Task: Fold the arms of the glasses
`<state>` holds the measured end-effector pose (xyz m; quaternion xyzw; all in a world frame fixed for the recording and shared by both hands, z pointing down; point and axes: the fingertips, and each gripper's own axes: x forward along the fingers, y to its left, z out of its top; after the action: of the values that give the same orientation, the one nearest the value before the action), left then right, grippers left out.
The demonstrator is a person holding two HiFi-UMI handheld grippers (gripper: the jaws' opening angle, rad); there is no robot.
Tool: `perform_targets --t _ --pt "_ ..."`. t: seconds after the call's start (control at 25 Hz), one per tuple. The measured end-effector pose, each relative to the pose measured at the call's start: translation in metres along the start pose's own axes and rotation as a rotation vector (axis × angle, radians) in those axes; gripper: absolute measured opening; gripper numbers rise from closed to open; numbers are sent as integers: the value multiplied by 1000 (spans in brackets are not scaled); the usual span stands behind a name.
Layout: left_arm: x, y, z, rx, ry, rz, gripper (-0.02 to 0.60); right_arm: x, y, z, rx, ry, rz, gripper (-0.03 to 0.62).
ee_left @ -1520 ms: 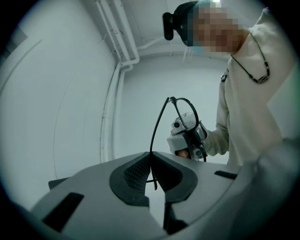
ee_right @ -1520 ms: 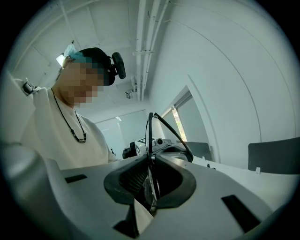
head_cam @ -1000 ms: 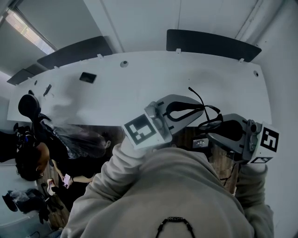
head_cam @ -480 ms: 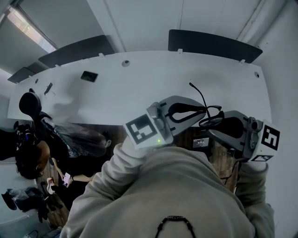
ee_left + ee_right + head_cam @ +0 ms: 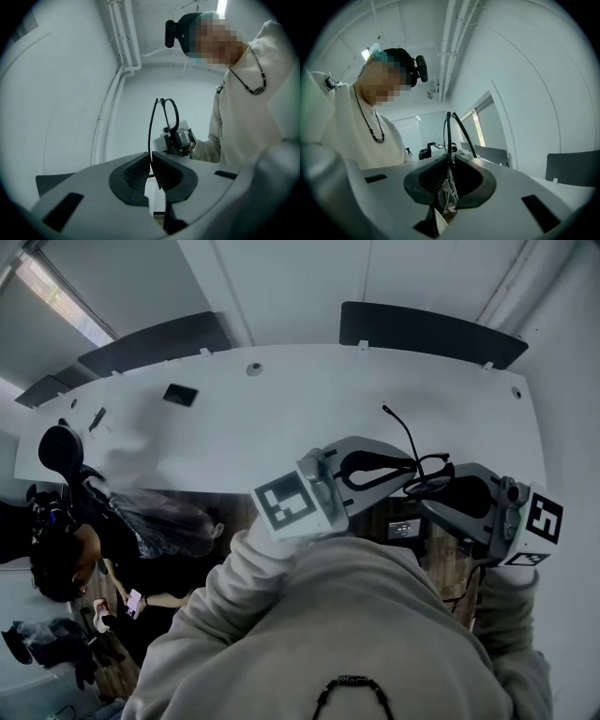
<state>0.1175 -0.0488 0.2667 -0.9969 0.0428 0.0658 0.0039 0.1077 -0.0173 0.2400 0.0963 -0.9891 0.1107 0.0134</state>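
Observation:
A pair of black glasses (image 5: 424, 472) hangs in the air between my two grippers, just above the white table's near edge. My left gripper (image 5: 411, 465) is shut on one thin arm (image 5: 150, 125) of the glasses, which rises from between its pads. Past it, the frame's rim (image 5: 172, 112) leads to the right gripper (image 5: 178, 138). My right gripper (image 5: 424, 502) is shut on the frame at the lens (image 5: 449, 125). The other arm (image 5: 398, 427) sticks out over the table. Both grippers point towards each other.
The white table (image 5: 281, 418) carries a small black object (image 5: 178, 395) at its far left and a round hole (image 5: 253, 368). Dark partition panels (image 5: 427, 332) stand along the far edge. Another person (image 5: 56, 559) sits at the lower left. My hooded sleeve (image 5: 309, 634) fills the foreground.
Both grippers keep their hold and stay nearly in place. The free arm's tip has crept very slightly up the picture.

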Motion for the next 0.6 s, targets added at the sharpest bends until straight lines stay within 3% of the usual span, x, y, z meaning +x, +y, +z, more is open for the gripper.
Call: perform_targets --t 0.32,0.6 --pt "-1 -7 0 11 -3 -26 20 3 0 1 -1 3 -7 60" --pt "-9 -15 -2 -37 -28 -75 20 10 4 -2 1 1 -11 60"
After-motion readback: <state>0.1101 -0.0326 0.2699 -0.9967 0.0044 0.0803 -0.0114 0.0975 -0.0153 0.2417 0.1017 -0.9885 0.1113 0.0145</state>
